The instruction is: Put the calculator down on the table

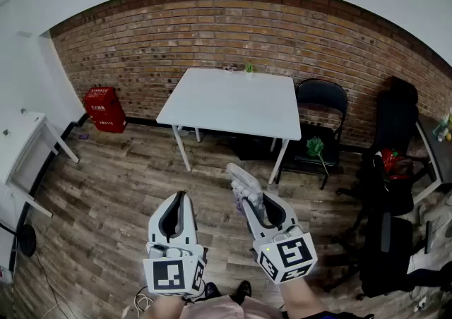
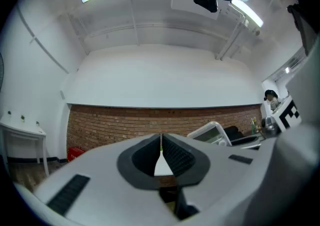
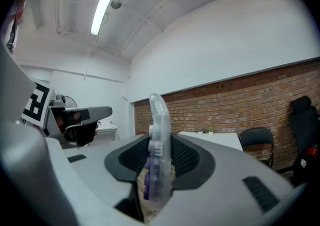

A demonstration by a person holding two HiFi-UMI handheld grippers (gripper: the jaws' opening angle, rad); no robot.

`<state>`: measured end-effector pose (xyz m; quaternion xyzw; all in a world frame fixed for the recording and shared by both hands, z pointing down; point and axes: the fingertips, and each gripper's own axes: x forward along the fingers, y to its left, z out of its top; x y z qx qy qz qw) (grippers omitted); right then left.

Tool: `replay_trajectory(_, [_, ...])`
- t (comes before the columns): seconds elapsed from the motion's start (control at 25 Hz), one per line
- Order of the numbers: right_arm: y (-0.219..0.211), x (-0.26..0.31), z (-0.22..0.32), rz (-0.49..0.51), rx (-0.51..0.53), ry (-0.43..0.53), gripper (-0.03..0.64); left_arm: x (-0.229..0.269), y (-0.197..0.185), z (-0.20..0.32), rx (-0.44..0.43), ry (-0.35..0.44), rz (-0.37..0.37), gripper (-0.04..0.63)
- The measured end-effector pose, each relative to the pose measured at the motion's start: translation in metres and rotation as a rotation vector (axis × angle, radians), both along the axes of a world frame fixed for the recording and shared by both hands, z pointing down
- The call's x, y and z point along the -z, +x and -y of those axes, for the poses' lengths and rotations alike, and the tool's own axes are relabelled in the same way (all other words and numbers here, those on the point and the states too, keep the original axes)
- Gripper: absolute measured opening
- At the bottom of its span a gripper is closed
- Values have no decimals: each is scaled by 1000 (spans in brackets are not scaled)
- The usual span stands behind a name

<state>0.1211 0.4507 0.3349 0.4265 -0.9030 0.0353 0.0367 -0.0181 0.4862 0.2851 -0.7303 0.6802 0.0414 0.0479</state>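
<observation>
Brick wall point(image 1: 233, 21) backs a white table point(image 1: 229, 102) standing well ahead across the wood floor point(image 1: 106, 183). Left gripper point(image 2: 161, 145) is pinched together, empty. Right gripper point(image 3: 159, 155) clamps the calculator point(image 3: 157, 120) edge-on, most of it jutting past the pads, so it could pivot or slip while carried over. Head view alone shows the gap to the table; right gripper view shows the pads pressing.

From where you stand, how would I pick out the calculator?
Start at the white table before the brick wall; nearer than it, two grey grippers point forward. The calculator sticks out of the right gripper, clamped edge-on between its jaws. It is a clear plastic slab with purple inside; the left gripper is shut on nothing.
</observation>
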Motion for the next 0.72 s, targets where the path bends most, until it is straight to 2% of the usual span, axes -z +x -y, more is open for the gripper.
replay_trajectory(0.4, [32,-7,8,44,9,-23,130,-9,31,5,12,-16,5,21])
replay_trajectory(0.72, [50,-20,25,19,16,-48,130,-22,39,18,44,-41,-13,21])
